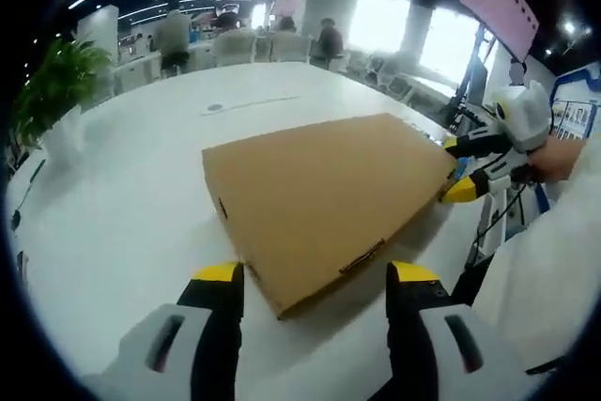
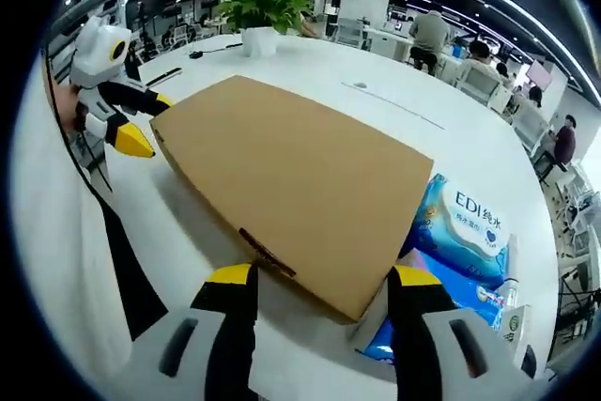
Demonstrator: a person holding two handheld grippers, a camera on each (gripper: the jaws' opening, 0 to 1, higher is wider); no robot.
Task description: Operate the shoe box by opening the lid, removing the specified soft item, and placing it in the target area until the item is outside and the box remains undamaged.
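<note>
1. Counter (image 1: 131, 185): white surface that carries every item; chairs and seated people stand at its far end in both views.
2. Shoe box (image 1: 324, 199): plain brown cardboard, lid closed, lying flat on the counter. In the left gripper view a near corner sits between the two yellow-tipped jaws of that view's tool. In the right gripper view the box (image 2: 286, 180) presents another near corner between that tool's jaws.
3. Left tool (image 1: 315, 279): jaws spread wide on either side of the box corner, gripping nothing. Seen from the right gripper view, the left tool (image 2: 141, 124) sits at the far corner of the box, jaws parted, a person's hand behind it.
4. Right tool (image 2: 324, 281): jaws spread wide, gripping nothing. In the left gripper view it (image 1: 457, 168) meets the far right corner of the box.
5. Blue wipes packs (image 2: 465, 232): soft packets lying on the counter just beside the box's right edge.
6. Potted plant (image 2: 263, 11): green, in a white pot, beyond the box.
</note>
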